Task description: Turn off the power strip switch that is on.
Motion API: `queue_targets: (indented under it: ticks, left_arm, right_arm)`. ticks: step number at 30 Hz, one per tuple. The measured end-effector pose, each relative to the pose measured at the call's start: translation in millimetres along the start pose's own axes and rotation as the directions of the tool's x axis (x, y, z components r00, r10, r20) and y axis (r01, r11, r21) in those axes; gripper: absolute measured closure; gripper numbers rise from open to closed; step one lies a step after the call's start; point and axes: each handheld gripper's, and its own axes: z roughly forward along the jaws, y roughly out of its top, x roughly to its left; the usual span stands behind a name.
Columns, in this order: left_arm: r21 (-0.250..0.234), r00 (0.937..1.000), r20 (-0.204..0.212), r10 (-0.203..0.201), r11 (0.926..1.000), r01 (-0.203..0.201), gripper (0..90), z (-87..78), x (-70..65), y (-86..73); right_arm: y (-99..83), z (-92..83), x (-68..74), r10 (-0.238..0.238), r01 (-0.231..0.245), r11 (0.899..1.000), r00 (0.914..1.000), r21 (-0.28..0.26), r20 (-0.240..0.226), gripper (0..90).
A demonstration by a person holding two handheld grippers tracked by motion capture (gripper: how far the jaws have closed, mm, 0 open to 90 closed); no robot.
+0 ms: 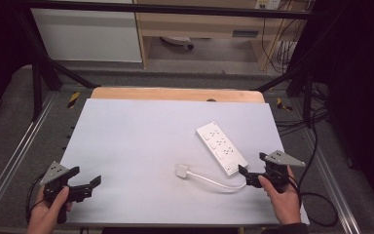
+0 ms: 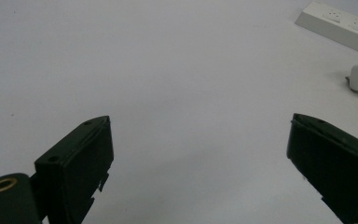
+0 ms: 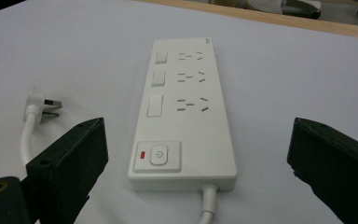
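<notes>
We see the power strip (image 1: 221, 147) on the table's (image 1: 136, 141) right half, its plug (image 1: 182, 171) to its left, nearer us; right hand-held gripper (image 1: 249, 176) just before the strip, left hand-held gripper (image 1: 88, 187) at front-left corner, well apart

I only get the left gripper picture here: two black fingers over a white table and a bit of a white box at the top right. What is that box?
Observer: A power strip with three socket rows, a switch beside each.
Operator: Does it have a main button?
Observer: Yes, a power button at its cord end, with a small red mark beside it.
Operator: And the white lump near it?
Observer: The strip's own plug, lying unplugged on the table with its prongs bare.
Operator: Where is the other gripper?
Observer: The right gripper sits at the strip's cord end, fingers wide apart, facing along the strip.
</notes>
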Motion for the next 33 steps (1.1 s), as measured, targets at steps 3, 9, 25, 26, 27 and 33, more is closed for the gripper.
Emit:
queue_targets:
  ticks: [3,9,25,26,27,33]
  left_arm:
    - [0.000,1.0000,0.000,0.000,1.0000,0.000,7.0,-0.2,0.1,-0.1]
    - [0.003,1.0000,-0.007,-0.003,1.0000,0.003,7.1,0.2,-0.2,-0.2]
    - [0.009,1.0000,-0.009,-0.002,1.0000,0.002,7.1,1.1,-0.5,-0.5]
    - [0.010,1.0000,-0.010,-0.001,1.0000,0.001,7.1,1.1,-0.5,-0.5]
    - [0.010,0.9999,-0.011,-0.001,1.0000,0.001,7.1,1.2,-0.5,-0.4]
    - [0.013,1.0000,-0.009,-0.004,0.9999,0.004,7.1,1.8,-0.8,-0.7]
  right_arm:
    - [5.1,0.1,1.3,0.009,-0.009,1.000,0.9998,-0.017,0.017,4.8]
    - [13.0,2.3,3.3,-0.009,0.009,1.000,0.9999,-0.020,0.010,5.6]
    - [32.9,1.7,1.4,-0.006,0.007,0.998,0.9999,-0.065,0.015,7.5]
    - [36.4,0.8,1.2,-0.007,0.008,0.998,0.9999,-0.068,0.012,8.1]
    - [38.2,0.6,1.5,-0.006,0.006,0.997,0.9999,-0.071,0.011,8.5]
    - [46.6,0.7,-0.4,-0.002,0.002,0.997,1.0000,-0.082,0.006,11.9]
